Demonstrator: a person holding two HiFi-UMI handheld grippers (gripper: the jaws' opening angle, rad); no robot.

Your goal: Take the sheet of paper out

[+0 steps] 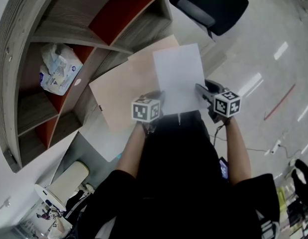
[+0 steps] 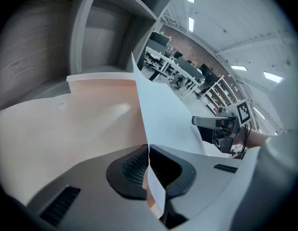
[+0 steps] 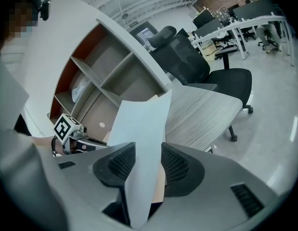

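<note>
Left claw (image 2: 149,150) closed on edge of sheet of paper (image 1: 178,76); right claw (image 3: 148,159) wide open, sheet loose between jaws.

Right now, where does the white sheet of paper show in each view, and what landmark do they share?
Head view: the white sheet of paper lies at centre.
Left gripper view: it runs edge-on from upper centre down into the left hand-held gripper, shut on it.
Right gripper view: it stands lower centre, inside the open right hand-held gripper.
Shared landmark: the curved wooden shelf unit.
</note>
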